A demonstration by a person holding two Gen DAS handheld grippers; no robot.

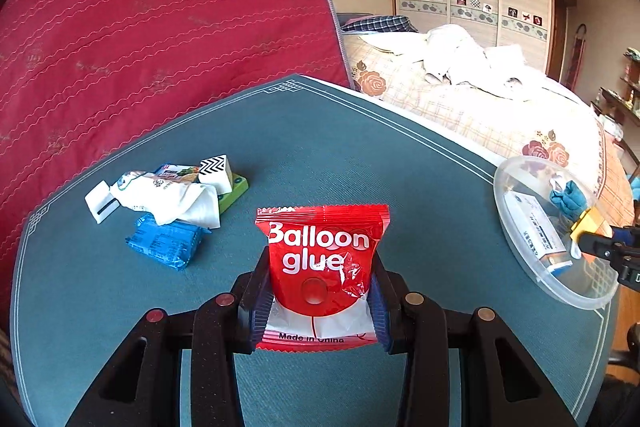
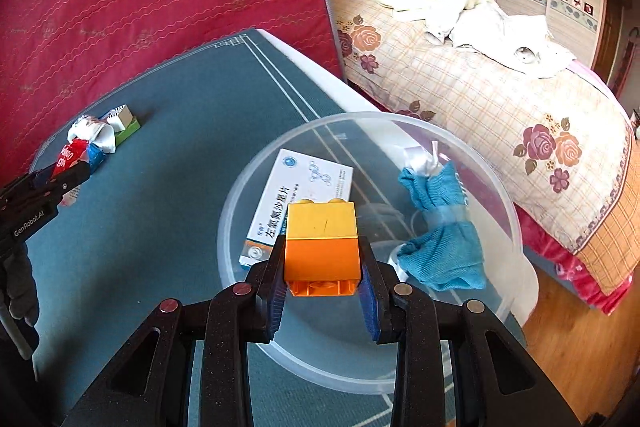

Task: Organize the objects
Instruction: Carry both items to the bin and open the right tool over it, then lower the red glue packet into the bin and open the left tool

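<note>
My left gripper (image 1: 320, 291) is shut on a red "Balloon glue" packet (image 1: 320, 259) and holds it above the teal table mat (image 1: 340, 147). My right gripper (image 2: 322, 267) is shut on a yellow-and-orange toy brick (image 2: 321, 247), held over a clear plastic tub (image 2: 508, 211). The tub holds a white medicine box (image 2: 296, 195) and a rolled blue cloth (image 2: 440, 227). A pile lies at the table's left: a white wrapper (image 1: 168, 195), a blue packet (image 1: 164, 241), a black-and-white patterned box (image 1: 216, 171), a green item (image 1: 236, 189).
A red quilted mattress (image 1: 160, 7) leans behind the table. A bed with a floral cover (image 2: 500, 99) and white clothes stands to the right. The tub (image 1: 520, 227) sits at the table's right edge, with wooden floor (image 2: 568, 339) beyond.
</note>
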